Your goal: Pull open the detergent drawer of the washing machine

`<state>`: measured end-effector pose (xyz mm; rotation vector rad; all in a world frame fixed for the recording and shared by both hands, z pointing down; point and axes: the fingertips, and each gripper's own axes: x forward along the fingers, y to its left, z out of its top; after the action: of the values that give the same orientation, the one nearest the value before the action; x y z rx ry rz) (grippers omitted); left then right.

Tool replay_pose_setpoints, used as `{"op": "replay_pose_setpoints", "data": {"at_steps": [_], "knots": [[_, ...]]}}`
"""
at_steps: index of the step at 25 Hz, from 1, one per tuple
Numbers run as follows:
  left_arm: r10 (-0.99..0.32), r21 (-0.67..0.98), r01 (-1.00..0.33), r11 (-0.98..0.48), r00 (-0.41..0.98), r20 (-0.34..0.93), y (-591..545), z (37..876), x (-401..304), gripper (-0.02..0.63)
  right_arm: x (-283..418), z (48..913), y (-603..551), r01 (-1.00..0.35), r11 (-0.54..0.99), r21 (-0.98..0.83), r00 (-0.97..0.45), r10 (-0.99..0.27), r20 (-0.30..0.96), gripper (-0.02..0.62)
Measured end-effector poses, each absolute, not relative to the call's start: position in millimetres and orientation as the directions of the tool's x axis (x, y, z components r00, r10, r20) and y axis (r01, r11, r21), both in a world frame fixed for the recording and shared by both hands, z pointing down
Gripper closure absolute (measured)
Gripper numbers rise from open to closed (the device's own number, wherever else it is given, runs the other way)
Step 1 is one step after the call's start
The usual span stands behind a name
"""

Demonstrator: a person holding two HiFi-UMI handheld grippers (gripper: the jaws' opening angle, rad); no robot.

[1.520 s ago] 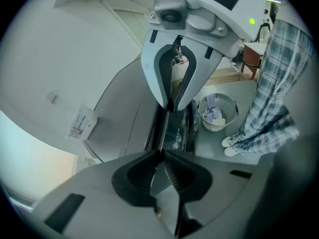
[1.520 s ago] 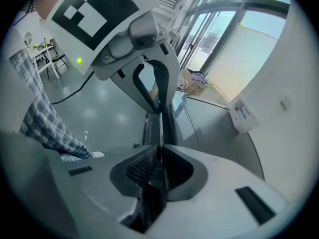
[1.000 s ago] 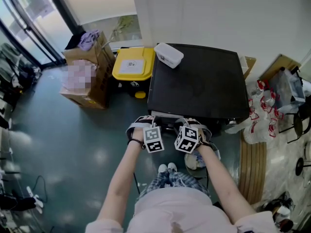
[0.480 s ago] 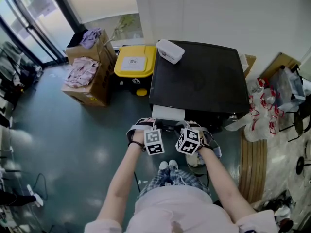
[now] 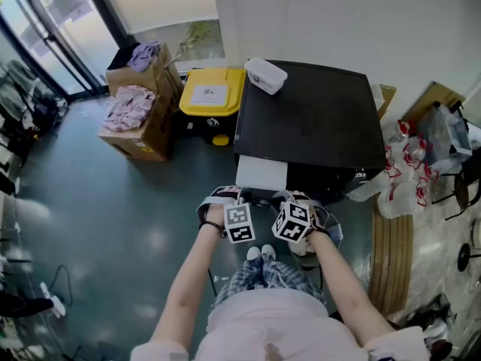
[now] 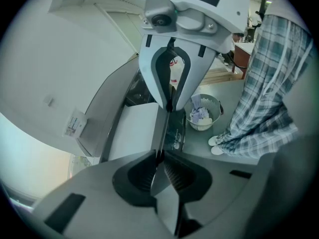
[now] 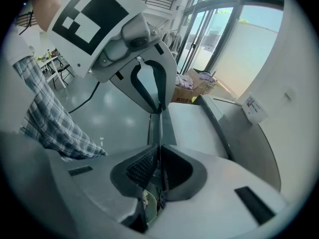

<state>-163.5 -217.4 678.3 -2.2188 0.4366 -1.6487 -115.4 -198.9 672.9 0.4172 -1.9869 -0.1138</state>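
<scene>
The washing machine [image 5: 308,119] has a black top, and its white detergent drawer [image 5: 261,174] sticks out of the front at the left. My left gripper [image 5: 243,198] and right gripper [image 5: 288,200] sit side by side at the drawer's front edge. In the left gripper view, the left gripper [image 6: 160,156] is shut on the drawer's thin front panel, with the white drawer [image 6: 134,131] stretching away behind it. The right gripper [image 7: 160,153] pinches the same panel from the other side, facing the drawer [image 7: 189,123].
A white lidded box [image 5: 265,75] rests on the machine's top. A yellow-lidded bin [image 5: 213,95] and cardboard boxes [image 5: 139,122] stand to its left, plastic bags [image 5: 406,171] to its right. A small basket [image 6: 203,114] of cloths sits on the floor by the person's feet [image 5: 259,254].
The white drawer has slid further out of the machine toward the person. Both grippers have moved back with it, still closed on its front.
</scene>
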Motion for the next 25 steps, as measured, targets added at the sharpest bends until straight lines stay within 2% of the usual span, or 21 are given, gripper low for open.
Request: {"op": "replay_pose_setpoints", "data": {"at_steps": [25], "knots": [[-0.386, -0.393, -0.042, -0.919, 0.304, 0.871, -161.7, 685.2, -171.5, 0.54, -123.3, 681.6, -142.7, -0.237, 0.95, 0.201, -0.399, -0.284, 0.872, 0.546]]}}
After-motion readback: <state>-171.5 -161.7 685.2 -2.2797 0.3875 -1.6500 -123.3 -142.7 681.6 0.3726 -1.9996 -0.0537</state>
